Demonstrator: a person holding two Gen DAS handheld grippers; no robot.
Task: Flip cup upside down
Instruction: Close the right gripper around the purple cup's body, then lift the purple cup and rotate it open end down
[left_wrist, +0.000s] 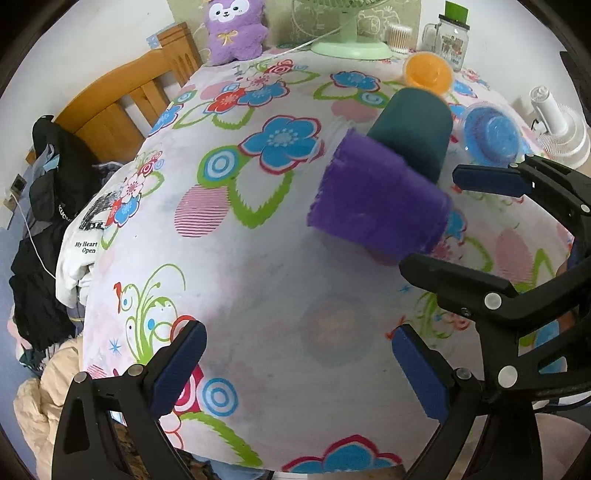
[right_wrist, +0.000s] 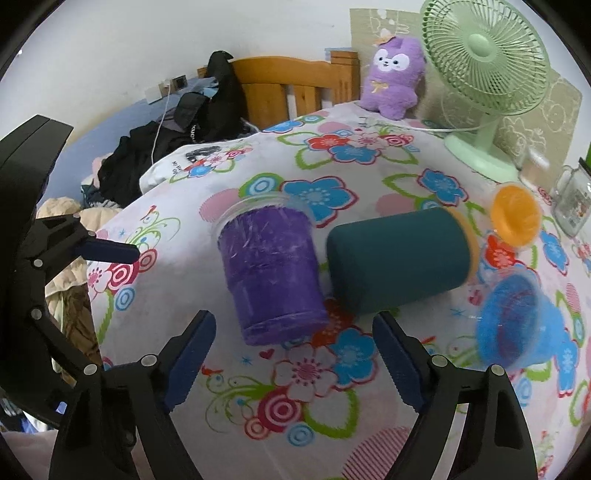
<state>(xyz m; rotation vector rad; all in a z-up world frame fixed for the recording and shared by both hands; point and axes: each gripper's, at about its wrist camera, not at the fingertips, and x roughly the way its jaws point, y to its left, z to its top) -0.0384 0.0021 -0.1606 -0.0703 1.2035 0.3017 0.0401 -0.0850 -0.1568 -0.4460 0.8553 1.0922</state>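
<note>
A purple cup (right_wrist: 273, 277) lies on its side on the flowered tablecloth (right_wrist: 332, 387), its clear rim pointing away from me. It also shows in the left wrist view (left_wrist: 376, 199). A dark teal cup (right_wrist: 399, 258) lies on its side just to its right and shows in the left wrist view too (left_wrist: 413, 133). My right gripper (right_wrist: 295, 362) is open, just short of the purple cup's base, touching nothing. My left gripper (left_wrist: 299, 369) is open and empty over bare cloth, left of the cups. The right gripper's fingers (left_wrist: 491, 177) show at the right edge of the left wrist view.
An orange cup (right_wrist: 515, 218) and a blue cup (right_wrist: 513, 321) lie on their sides to the right. A green fan (right_wrist: 484, 85), a purple plush toy (right_wrist: 395, 77) and a glass jar (right_wrist: 572, 203) stand at the back. A wooden bed frame (right_wrist: 295, 88) and clothes (right_wrist: 166, 147) lie beyond the table's left edge.
</note>
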